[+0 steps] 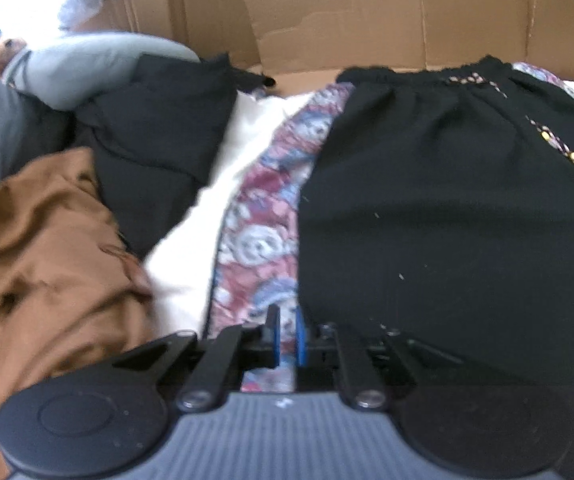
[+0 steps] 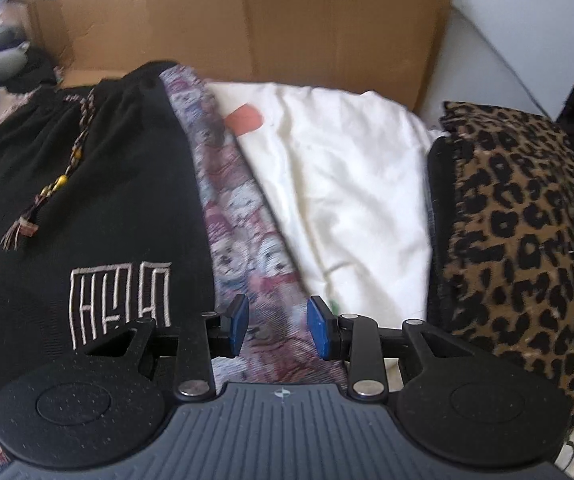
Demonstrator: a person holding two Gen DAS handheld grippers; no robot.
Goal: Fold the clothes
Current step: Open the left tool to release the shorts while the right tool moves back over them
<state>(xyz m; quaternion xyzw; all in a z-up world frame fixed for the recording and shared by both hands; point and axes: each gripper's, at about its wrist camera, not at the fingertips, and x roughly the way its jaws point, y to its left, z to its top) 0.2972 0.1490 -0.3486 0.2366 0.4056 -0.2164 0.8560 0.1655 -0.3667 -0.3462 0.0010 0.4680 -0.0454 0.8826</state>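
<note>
A pair of black shorts [image 1: 447,208] lies flat on a patterned bedspread [image 1: 263,216]; in the right wrist view the shorts [image 2: 87,184] show a beaded drawstring [image 2: 67,168] and a white embroidered logo [image 2: 121,304]. My left gripper [image 1: 287,332] hovers at the shorts' left edge, jaws nearly closed with a narrow gap and nothing between them. My right gripper [image 2: 277,328] is open and empty over the bedspread [image 2: 243,248], just right of the shorts.
A brown garment [image 1: 47,264], black clothes [image 1: 159,136] and a grey garment [image 1: 87,64] are piled at left. A white cloth [image 2: 339,172] and a leopard-print item [image 2: 527,232] lie at right. Cardboard [image 2: 287,16] stands behind.
</note>
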